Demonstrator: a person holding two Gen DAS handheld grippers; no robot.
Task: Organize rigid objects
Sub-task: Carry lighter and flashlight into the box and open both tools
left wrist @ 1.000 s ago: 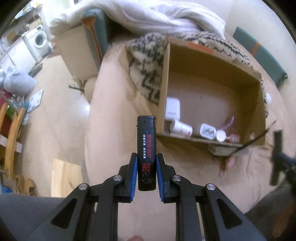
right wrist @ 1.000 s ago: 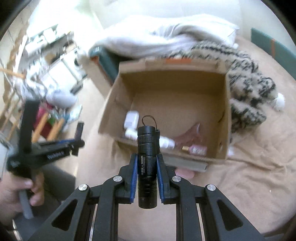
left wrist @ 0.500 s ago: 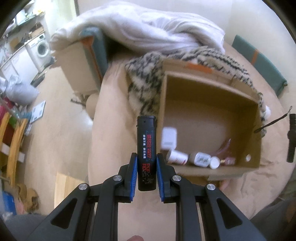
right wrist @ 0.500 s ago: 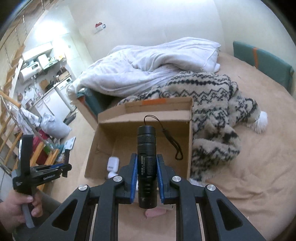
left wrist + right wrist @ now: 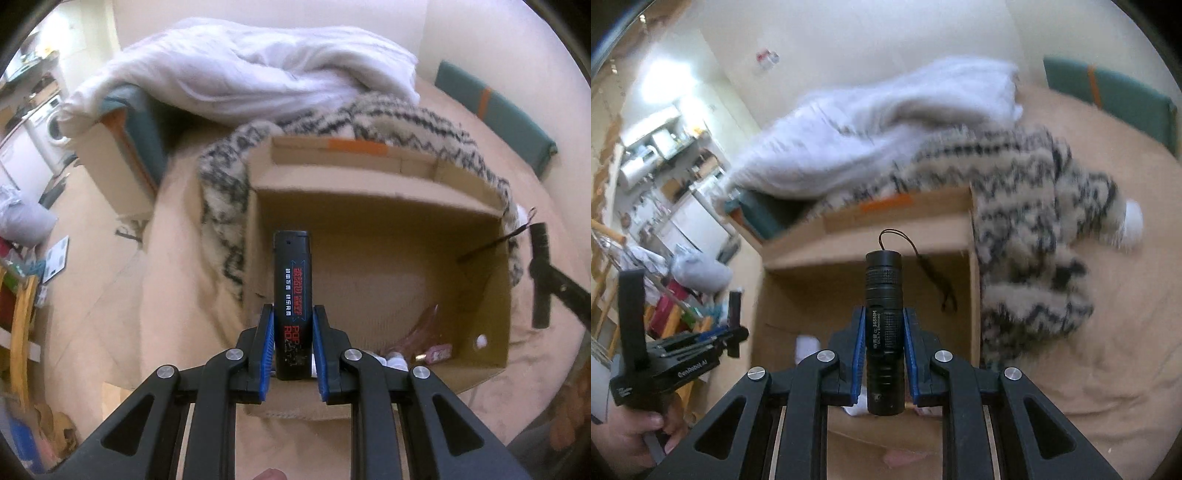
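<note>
1. Step in hand: carrying two things to the box point(image 5: 376, 206). I judge that both are about to be put in it, because the box lies open just ahead of both tongs and already has small things on its floor.
2. Left tongs point(image 5: 292, 345) are closed on a black lighter point(image 5: 291, 295), which stands upright between the blue pads point(image 5: 267, 347). The near left corner of the box is right behind it.
3. Right tongs point(image 5: 884, 350) are closed on a black torch point(image 5: 884, 317), gripped at its middle, with its cord point(image 5: 923, 262) hanging beyond the tip, in front of the far wall of the box point(image 5: 871, 236).
4. Next move, as I judge it: bring each tongs forward and down over the opening, then open the jaws only when the thing is low inside, so that it does not bounce out or hit the bottles point(image 5: 424, 350) at the near right of the floor.
5. Writing: the lighter shows "POP" in red with more red and white characters that I cannot read. The torch reads "365NM", with smaller print beside it that is not clear. The left tongs' body, seen from the right wrist, has white lettering too blurred to read.
</note>
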